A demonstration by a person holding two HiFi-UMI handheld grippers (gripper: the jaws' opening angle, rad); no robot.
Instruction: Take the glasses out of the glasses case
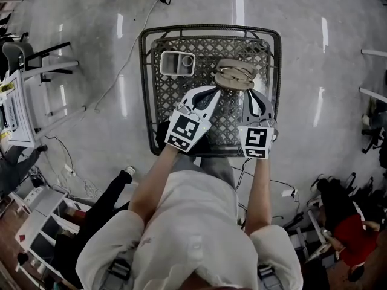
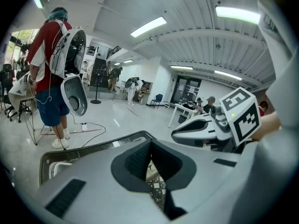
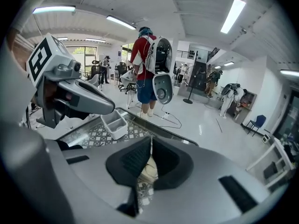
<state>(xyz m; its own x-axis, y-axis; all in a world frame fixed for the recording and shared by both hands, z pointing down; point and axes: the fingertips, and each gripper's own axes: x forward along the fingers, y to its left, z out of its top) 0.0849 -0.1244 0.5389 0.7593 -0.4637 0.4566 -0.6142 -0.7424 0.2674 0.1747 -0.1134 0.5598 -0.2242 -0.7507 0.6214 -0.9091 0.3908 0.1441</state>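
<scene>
A beige glasses case [image 1: 236, 75] lies open on the lattice-topped table [image 1: 199, 47], right of centre, with folded glasses [image 1: 233, 72] resting in it. My left gripper [image 1: 214, 92] hovers just left of and in front of the case, its jaws together and empty. On the case's near right side my right gripper [image 1: 251, 95] is likewise shut with nothing held. In the right gripper view a beige patch of the case [image 3: 149, 169] shows just below the closed jaws of the right gripper [image 3: 150, 142]. The left gripper [image 2: 150, 146] points past the table's far rim; the case is hidden there.
A white rectangular tray [image 1: 177, 63] sits at the table's back left, also the tray [image 3: 115, 123] in the right gripper view. A person in a red shirt [image 3: 145, 64] stands beyond the table with a backpack device. Cables [image 1: 121, 65] trail on the glossy floor; chairs and shelves stand around.
</scene>
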